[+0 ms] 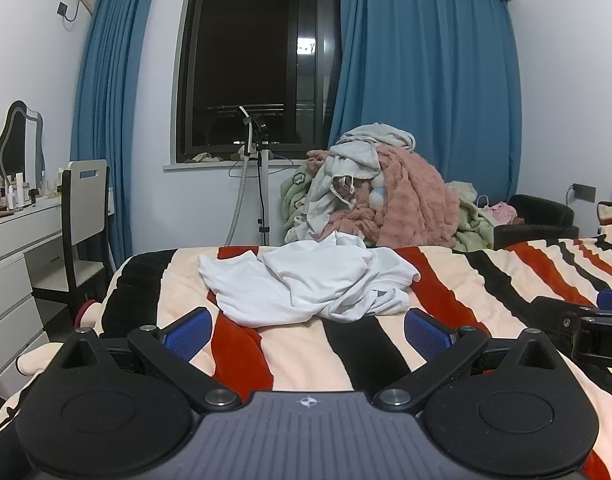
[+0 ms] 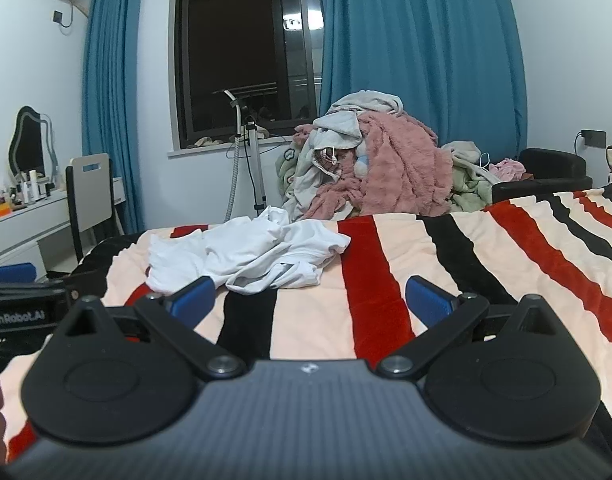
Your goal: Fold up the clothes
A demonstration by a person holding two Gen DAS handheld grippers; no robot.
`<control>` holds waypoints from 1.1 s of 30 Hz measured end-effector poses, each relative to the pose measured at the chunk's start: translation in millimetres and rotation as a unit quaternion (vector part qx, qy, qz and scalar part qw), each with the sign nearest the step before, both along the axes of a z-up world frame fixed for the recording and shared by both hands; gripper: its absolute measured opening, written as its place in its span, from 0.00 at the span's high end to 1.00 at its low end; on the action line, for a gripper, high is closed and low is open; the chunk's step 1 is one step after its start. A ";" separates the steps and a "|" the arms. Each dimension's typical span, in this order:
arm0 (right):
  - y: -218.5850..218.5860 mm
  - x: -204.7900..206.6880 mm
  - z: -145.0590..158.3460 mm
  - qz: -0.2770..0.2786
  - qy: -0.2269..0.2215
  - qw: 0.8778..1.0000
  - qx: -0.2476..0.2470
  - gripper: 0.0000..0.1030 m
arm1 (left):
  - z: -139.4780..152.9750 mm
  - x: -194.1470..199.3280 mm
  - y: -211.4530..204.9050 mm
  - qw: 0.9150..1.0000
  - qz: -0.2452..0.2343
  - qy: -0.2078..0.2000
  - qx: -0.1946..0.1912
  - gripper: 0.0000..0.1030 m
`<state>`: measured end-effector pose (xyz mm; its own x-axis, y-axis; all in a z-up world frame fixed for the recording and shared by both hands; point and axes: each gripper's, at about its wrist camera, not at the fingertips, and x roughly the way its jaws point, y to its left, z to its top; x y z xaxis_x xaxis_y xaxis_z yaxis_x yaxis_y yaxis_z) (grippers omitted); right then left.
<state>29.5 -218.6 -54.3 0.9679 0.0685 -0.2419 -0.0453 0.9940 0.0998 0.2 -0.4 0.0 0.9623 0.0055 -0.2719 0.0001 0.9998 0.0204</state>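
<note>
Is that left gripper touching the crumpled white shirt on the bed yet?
Apart. In the left wrist view the left gripper stands wide open, and striped blanket shows between its blue pads and the white shirt.

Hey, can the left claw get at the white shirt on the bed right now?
Probably yes. The left claw is open and empty, and the white shirt lies crumpled just ahead on the blanket, with nothing between them.
</note>
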 end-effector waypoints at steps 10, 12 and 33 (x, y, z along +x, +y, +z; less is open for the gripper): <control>-0.3 -0.6 -2.7 0.005 0.008 1.000 0.002 0.00 | -0.4 2.1 -4.0 1.000 -0.001 0.000 0.004 0.00; 0.5 1.0 -2.7 0.006 0.010 1.000 0.004 0.00 | -0.9 0.7 -3.0 1.000 -0.001 -0.001 0.005 0.00; 0.9 4.9 -6.5 -0.003 0.010 1.000 0.000 0.00 | 2.0 -3.7 -2.4 1.000 -0.011 0.005 -0.004 0.00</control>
<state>34.4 -217.7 -60.8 0.9631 0.0623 -0.2618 -0.0368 0.9942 0.1011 -3.5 -2.8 2.0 0.9596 -0.0175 -0.2810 0.0219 0.9997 0.0125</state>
